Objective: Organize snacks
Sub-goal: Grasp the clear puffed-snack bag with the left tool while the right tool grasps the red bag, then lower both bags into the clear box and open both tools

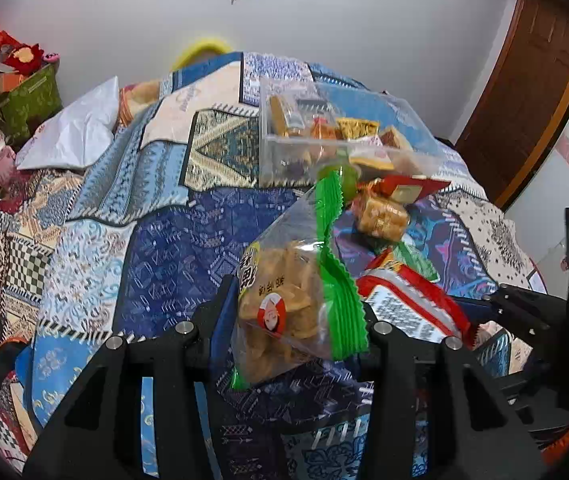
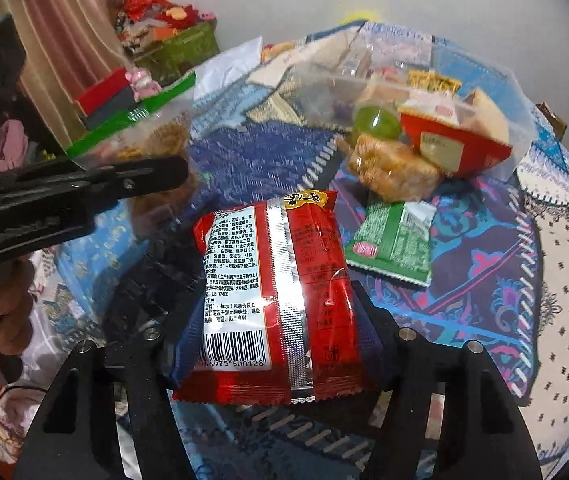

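My left tongs [image 1: 296, 316] grip the green-edged cracker bag [image 1: 284, 300], my right tongs [image 2: 276, 332] the red noodle packet [image 2: 272, 300]; next, I judge, both go into the far clear bin [image 1: 284, 140].

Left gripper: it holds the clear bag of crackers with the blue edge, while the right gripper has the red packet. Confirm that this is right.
Not quite. The edge of the clear bag in the left gripper is green, not blue, as the left wrist view shows. The rest stands: it holds crackers, and the red packet sits between the right gripper's fingers in the right wrist view.
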Demonstrator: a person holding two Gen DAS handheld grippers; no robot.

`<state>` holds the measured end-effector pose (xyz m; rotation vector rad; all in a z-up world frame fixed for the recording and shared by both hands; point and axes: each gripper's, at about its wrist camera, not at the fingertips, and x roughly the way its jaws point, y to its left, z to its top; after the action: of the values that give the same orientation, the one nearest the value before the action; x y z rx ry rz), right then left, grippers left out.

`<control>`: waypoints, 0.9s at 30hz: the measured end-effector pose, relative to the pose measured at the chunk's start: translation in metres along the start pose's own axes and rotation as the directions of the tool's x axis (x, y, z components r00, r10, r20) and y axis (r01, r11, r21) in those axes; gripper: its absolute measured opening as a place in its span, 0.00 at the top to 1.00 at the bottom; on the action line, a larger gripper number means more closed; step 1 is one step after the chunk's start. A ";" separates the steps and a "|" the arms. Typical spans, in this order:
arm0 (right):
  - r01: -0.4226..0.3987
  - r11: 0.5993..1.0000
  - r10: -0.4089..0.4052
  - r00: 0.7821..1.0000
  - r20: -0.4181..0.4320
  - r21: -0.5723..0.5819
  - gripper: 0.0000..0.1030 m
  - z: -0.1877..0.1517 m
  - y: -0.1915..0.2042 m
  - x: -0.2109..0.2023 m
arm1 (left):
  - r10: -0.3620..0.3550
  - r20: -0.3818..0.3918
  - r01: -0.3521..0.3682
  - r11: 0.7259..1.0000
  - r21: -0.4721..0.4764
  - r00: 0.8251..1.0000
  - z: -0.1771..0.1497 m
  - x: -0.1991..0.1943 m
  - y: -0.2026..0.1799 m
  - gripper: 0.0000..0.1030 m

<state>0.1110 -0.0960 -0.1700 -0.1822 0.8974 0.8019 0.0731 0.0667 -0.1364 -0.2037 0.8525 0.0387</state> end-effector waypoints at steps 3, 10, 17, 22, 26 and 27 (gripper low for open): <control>0.020 1.000 -0.020 0.999 0.039 0.006 0.39 0.006 -0.005 -0.013 | -0.003 0.024 0.003 1.000 -0.003 1.000 0.009 -0.005 -0.001 0.56; 0.096 0.993 -0.105 0.984 0.145 0.063 0.39 0.036 -0.031 -0.041 | -0.015 0.081 0.014 1.000 0.016 0.997 0.034 -0.014 -0.010 0.56; 0.145 0.979 -0.174 0.960 0.220 0.142 0.39 0.060 -0.064 -0.059 | -0.018 0.137 0.012 0.999 0.049 0.990 0.070 -0.010 -0.023 0.56; 0.175 0.969 -0.217 0.942 0.256 0.176 0.39 0.080 -0.086 -0.065 | -0.027 0.163 0.020 0.999 0.043 0.986 0.098 0.003 -0.027 0.56; 0.178 0.962 -0.233 0.932 0.279 0.208 0.39 0.095 -0.102 -0.065 | -0.033 0.171 0.027 0.999 0.037 0.985 0.123 0.020 -0.028 0.56; 0.177 0.960 -0.235 0.930 0.283 0.216 0.39 0.099 -0.106 -0.064 | -0.028 0.171 0.022 0.999 0.037 0.985 0.131 0.027 -0.029 0.56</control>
<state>0.2231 -0.1605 -0.0781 0.0150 0.6411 0.5265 0.1921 0.0626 -0.0684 -0.1758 0.6779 0.0174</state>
